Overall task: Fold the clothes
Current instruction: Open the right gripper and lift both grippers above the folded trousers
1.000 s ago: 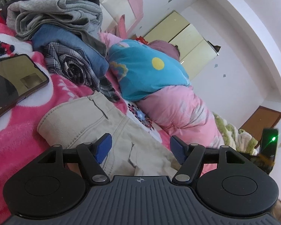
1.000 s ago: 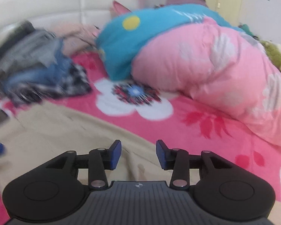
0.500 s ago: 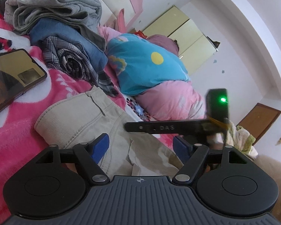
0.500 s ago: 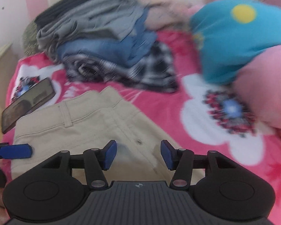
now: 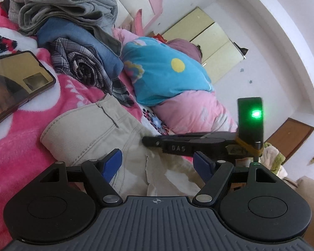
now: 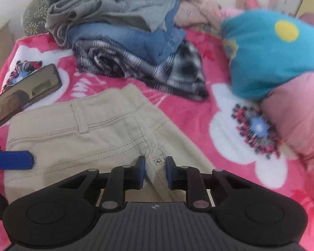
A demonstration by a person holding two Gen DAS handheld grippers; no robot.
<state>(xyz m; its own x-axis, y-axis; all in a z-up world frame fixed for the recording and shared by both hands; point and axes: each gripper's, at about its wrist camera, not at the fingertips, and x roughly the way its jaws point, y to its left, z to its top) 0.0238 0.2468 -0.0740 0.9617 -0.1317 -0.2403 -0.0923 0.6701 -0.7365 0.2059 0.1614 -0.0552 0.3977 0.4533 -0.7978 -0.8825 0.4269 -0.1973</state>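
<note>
Beige trousers [image 6: 98, 129] lie flat on the pink flowered blanket [image 6: 198, 108], waistband toward the left. They also show in the left wrist view [image 5: 90, 125]. My left gripper [image 5: 158, 164] is open over the trousers near their waist end, holding nothing. One of its blue fingertips [image 6: 10, 160] shows at the left edge of the right wrist view. My right gripper [image 6: 156, 172] has its blue pads close around a raised bit of beige fabric by the metal button [image 6: 158, 161]. Its black body [image 5: 190, 142] reaches in from the right in the left wrist view.
A stack of folded clothes [image 6: 119, 31], grey, blue denim and plaid, sits at the back [image 5: 73, 33]. A phone [image 6: 25, 96] lies on the blanket at the left [image 5: 16, 85]. A blue and pink pile of bedding [image 6: 272, 58] lies at the right [image 5: 173, 83].
My right gripper has swung left over the trousers, moved to the button area and narrowed its jaws around the fabric. My left gripper has stayed open in nearly the same place.
</note>
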